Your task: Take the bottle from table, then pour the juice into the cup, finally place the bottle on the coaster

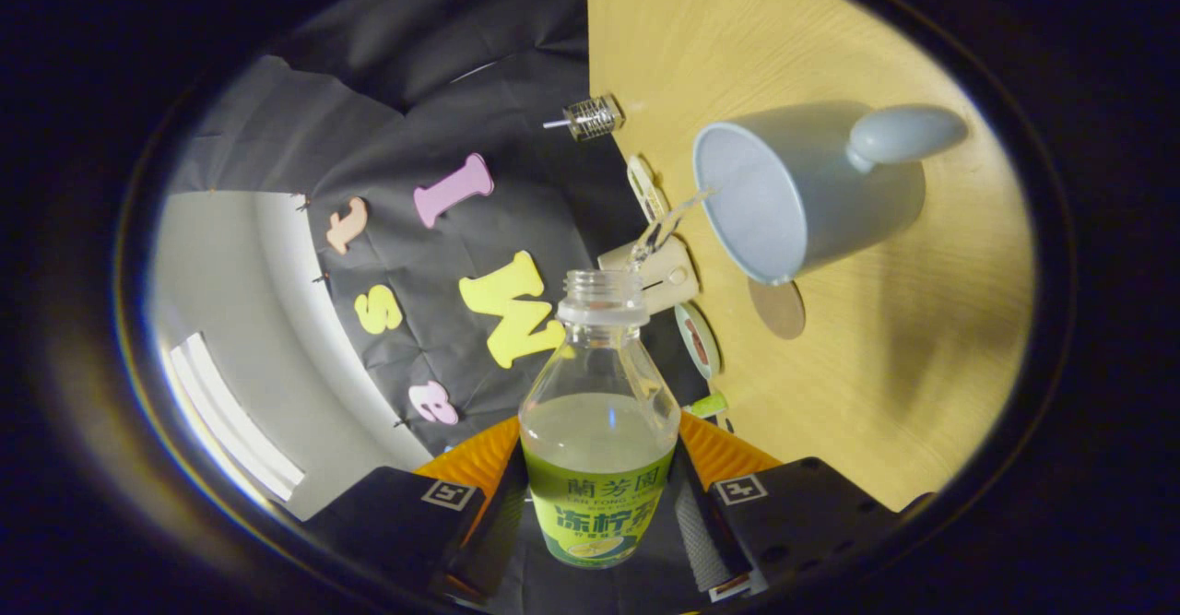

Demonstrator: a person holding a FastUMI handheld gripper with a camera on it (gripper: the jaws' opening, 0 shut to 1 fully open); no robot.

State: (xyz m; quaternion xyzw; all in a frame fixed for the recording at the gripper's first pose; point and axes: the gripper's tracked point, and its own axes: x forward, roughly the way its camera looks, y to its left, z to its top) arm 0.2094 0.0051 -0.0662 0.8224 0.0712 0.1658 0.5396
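The jaws are closed partway, one finger pressing on each side of the bottle (599,431), so the gripper (599,514) is clenched on its lower body around the green label. There is one bottle: clear plastic, cap off, open neck pointing away from the fingers, and part full of a pale, cloudy juice whose surface sits just above the label. The whole view is rolled on its side, so the wooden counter (876,394) stands like a wall beside the bottle.

A thin stream of juice (666,226) leaves the bottle's mouth and arcs toward the one cup (807,186), a pale blue mug with a rounded handle, standing on the counter just beyond the bottle's neck. The stream reaches the near rim of the cup's open mouth. The bottle's mouth and the cup are apart, joined by the stream alone.

One round brown coaster (779,308) lies flat on the counter just beside the cup's rim, with nothing on it. Along the counter's edge sit several small items too unclear to name, and one small wire spring-like piece (590,117) sticks out farther along
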